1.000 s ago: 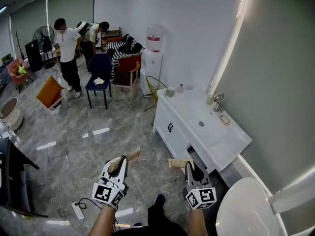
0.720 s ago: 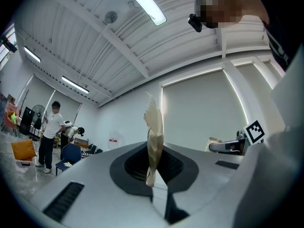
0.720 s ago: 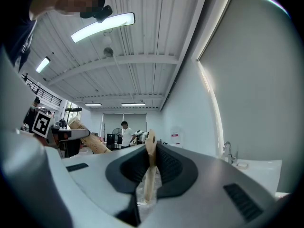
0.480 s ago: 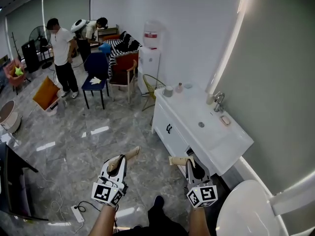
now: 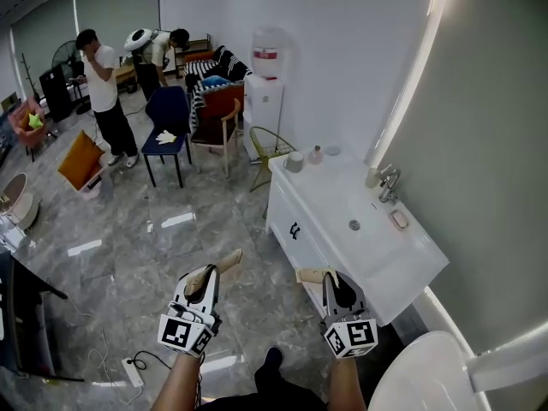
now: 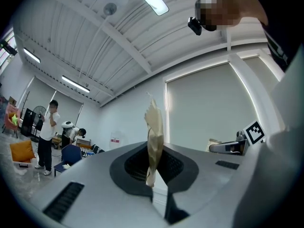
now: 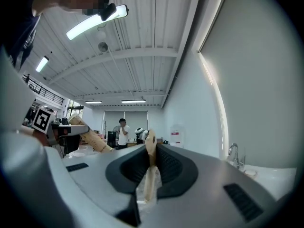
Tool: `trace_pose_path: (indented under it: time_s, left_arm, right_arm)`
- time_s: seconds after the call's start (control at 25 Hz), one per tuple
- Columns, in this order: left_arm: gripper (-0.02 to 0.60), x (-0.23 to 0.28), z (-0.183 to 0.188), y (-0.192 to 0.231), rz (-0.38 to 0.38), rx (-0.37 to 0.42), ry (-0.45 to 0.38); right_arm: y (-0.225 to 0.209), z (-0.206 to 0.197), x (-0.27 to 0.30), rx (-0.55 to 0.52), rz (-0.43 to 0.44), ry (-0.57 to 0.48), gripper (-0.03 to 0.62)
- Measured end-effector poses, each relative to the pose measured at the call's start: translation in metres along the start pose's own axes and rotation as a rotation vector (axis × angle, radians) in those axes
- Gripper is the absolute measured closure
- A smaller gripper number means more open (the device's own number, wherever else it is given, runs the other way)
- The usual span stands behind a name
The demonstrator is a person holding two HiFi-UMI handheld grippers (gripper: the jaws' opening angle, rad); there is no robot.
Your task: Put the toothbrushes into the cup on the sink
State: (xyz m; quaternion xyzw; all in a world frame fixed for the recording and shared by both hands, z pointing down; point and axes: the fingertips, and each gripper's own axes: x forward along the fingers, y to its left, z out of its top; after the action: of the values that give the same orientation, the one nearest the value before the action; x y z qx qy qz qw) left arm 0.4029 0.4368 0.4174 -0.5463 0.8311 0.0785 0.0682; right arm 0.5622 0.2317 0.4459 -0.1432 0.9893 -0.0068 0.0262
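Observation:
Each gripper is shut on a tan wrapped toothbrush. In the head view my left gripper (image 5: 207,281) carries its toothbrush (image 5: 228,263) slanting up to the right. My right gripper (image 5: 335,282) carries another toothbrush (image 5: 310,274) that sticks out to the left. Both hover over the floor short of the white sink counter (image 5: 330,208). The grey cup (image 5: 294,162) stands on the counter's far corner. In the left gripper view the toothbrush (image 6: 154,137) stands upright between closed jaws. The right gripper view shows its toothbrush (image 7: 150,167) pinched the same way.
A faucet (image 5: 389,183), a soap dish (image 5: 399,220) and a small bottle (image 5: 315,154) are on the counter. A toilet (image 5: 428,371) is at the lower right. A water dispenser (image 5: 265,88), chairs (image 5: 171,125) and people (image 5: 104,84) are at the back. A power strip (image 5: 137,368) lies on the floor.
Both grippers have moved forward across the floor toward the sink counter, still shut on their toothbrushes. The counter now lies closer and more to the right.

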Motion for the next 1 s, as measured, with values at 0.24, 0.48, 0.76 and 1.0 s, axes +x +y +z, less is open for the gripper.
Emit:
trace_pose_path:
  time_s: [0.24, 0.48, 0.76, 1.0]
  left_arm:
    - [0.552, 0.07, -0.009, 0.0, 0.02, 0.015, -0.009]
    - [0.552, 0.122, -0.015, 0.003, 0.037, 0.032, -0.02]
    - [0.552, 0.147, -0.006, 0.005, 0.043, 0.042, -0.026]
    - [0.552, 0.162, -0.01, 0.017, 0.033, 0.028, -0.03]
  right_arm:
    - [-0.049, 0.003, 0.048, -0.012, 0.038, 0.014, 0.54]
    - [-0.087, 0.005, 0.083, -0.021, 0.061, 0.017, 0.54]
    - [-0.103, 0.005, 0.106, -0.005, 0.073, 0.025, 0.54]
    - [-0.101, 0.0, 0.129, -0.002, 0.075, 0.028, 0.54]
